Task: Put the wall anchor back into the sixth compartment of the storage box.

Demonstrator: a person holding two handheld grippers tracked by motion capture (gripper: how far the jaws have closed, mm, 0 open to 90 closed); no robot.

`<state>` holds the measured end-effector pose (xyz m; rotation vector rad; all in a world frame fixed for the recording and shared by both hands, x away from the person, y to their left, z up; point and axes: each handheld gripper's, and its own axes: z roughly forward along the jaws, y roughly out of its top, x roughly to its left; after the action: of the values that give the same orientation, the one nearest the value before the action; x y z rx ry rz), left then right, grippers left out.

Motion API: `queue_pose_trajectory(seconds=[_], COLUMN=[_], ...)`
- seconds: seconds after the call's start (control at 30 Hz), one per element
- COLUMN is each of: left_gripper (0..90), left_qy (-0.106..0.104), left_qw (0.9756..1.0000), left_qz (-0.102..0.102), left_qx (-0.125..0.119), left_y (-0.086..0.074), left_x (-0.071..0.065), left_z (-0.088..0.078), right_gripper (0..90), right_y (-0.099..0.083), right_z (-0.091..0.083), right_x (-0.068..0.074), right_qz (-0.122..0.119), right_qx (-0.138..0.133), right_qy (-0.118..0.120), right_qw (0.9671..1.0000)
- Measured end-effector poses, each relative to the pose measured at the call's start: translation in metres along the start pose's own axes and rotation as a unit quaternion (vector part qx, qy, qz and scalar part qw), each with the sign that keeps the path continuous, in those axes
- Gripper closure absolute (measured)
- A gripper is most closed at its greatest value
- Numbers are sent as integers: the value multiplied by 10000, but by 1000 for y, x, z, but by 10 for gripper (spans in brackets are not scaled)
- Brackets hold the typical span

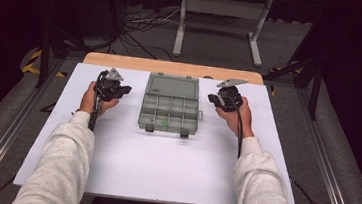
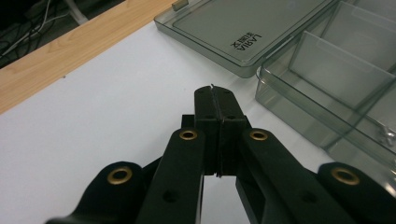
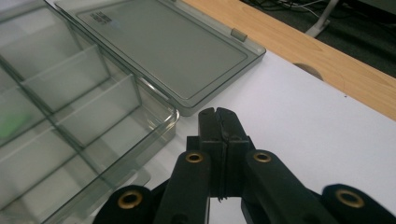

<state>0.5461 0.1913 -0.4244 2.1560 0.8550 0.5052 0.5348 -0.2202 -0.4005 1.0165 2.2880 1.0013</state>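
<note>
We're holding the left gripper (image 2: 215, 93) and right gripper (image 3: 218, 116) clamped shut on nothing, flanking the open organizer box (image 1: 169, 112); its green contents are looking blurry.

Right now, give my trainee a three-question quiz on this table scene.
1. True or false: the organizer box has its lid open.
2. Which describes the left claw and right claw? A) both shut on nothing B) both wide open C) each gripping the box
3. What small coloured thing lies in a front compartment?

Key: 1 true. 2 A, one either side of the box, apart from it. 3 Something green, too small to identify.
</note>
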Motion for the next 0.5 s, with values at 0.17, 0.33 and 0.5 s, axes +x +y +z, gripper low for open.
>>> queue_pose_trajectory(seconds=[0.17, 0.33, 0.5], left_gripper=[900, 900, 900], left_qy=[37, -37, -31], left_qw=[9998, 9997, 9992], left_qz=[6, -59, -83], left_qx=[172, 233, 392], left_y=[6, 11, 12], left_x=[-1, -1, 1], left_z=[14, 27, 39], right_gripper=[900, 900, 900], right_y=[4, 8, 12], right_z=[17, 33, 46], right_x=[1, 4, 5], right_qz=[-32, -117, -137], right_qx=[197, 396, 539], right_qy=[6, 29, 53], right_qw=[9998, 9991, 9984])
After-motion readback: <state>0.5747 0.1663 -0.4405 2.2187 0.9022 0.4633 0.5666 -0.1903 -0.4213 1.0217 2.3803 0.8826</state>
